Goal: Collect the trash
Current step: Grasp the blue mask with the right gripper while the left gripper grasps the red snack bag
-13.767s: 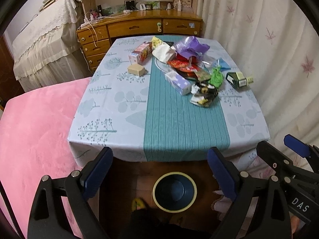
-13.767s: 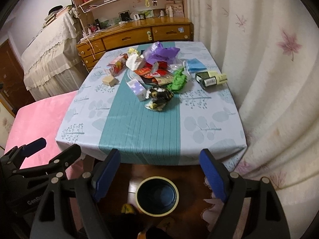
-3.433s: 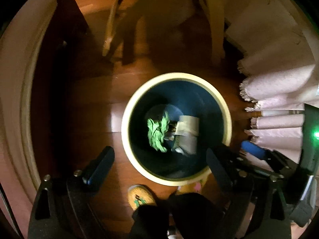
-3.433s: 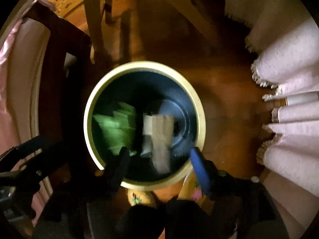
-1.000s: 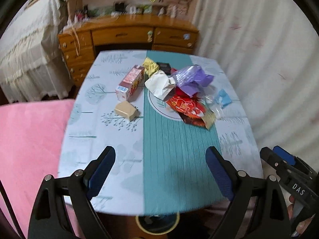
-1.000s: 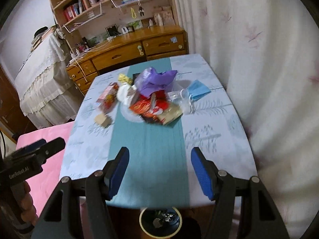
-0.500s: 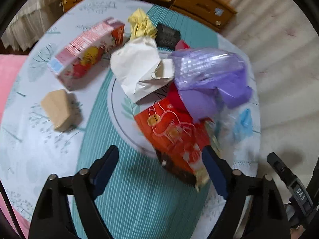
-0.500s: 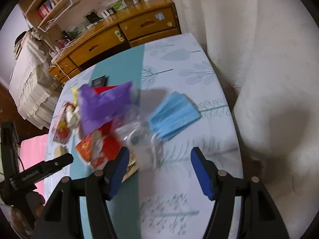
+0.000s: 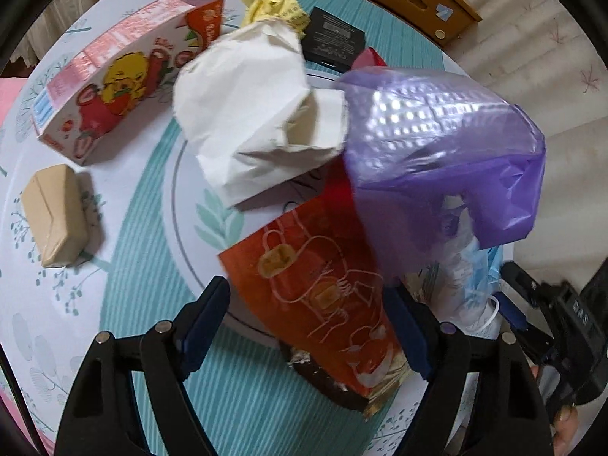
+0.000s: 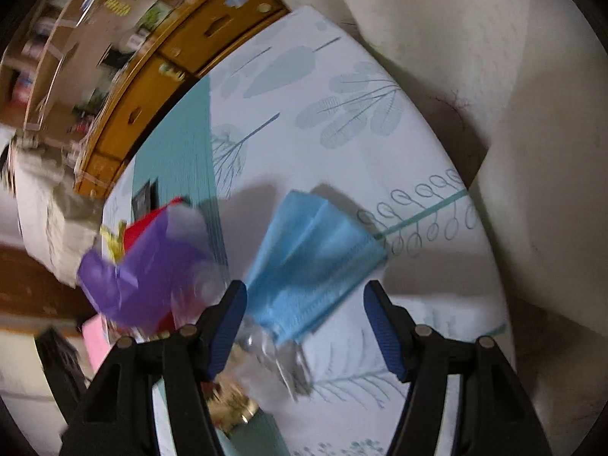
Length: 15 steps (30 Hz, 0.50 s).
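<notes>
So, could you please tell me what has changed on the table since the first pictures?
The green wrapper, the dark box and two other items have left the table; green and pale trash went into the bin. Both claws have come down over the pile: the left claw, just narrowed, brackets the red packet; the right claw brackets the blue mask. Neither grips. The carton stayed.

The left claw [image 9: 307,326] hangs over the bench [image 9: 125,304] with its jaws apart, its 2 blue pads either side of a red snack wrapper [image 9: 323,285] without pressing it. A purple plastic bag [image 9: 437,144] overlaps the wrapper's right side. Crumpled white paper [image 9: 254,114] lies beyond, with a pink carton [image 9: 121,83] and a tan block [image 9: 57,216] further left.
</notes>
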### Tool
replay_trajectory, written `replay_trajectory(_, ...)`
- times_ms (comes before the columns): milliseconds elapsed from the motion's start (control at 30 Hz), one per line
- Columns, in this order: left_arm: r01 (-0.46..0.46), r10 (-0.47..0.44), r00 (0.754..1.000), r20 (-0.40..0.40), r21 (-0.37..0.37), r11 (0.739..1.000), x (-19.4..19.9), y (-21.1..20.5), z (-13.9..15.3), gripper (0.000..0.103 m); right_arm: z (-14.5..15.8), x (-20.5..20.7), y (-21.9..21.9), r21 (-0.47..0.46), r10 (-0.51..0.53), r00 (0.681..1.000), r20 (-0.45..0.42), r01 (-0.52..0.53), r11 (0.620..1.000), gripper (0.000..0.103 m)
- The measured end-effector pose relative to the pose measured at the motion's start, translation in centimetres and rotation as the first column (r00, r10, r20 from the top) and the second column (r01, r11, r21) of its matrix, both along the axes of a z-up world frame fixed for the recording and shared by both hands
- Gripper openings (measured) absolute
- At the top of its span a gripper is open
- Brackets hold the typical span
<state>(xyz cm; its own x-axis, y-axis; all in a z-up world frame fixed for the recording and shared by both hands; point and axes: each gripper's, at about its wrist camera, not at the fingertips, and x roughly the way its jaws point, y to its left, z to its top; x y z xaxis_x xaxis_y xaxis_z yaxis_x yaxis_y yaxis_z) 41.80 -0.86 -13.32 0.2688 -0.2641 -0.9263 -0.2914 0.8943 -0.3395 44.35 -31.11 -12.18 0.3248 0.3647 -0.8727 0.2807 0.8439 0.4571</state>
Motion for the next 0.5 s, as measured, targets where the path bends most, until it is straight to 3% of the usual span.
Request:
replay_trajectory(167,0.039,-0.039,0.999,-0.022,0.035,0.999,1.2,-1.7,-0.7,0.081,-0.6,1.4,1.2,-0.065,0.007,1.000,-0.022,-0.009,0.998,0.065)
replay_trajectory(333,0.090,-0.085,0.995,-0.047,0.100,0.991,1.9,-3.8,-0.7,0.079,-0.4,1.9,3.5,-0.208,0.104,0.995,-0.005,-0.103,0.973,0.066)
replay_trajectory(433,0.122,-0.111,0.991,-0.078,0.152,0.981,2.1,-5.3,-0.7,0.070,-0.5,1.5,4.7,-0.303,0.159,0.987,0.006,-0.150,0.941,0.060)
replay_trajectory(500,0.146,-0.129,0.986,-0.102,0.178,0.973,2.3,-6.6,-0.8,0.068,-0.5,1.1,4.9,-0.350,0.182,0.983,0.013,-0.166,0.922,0.045)
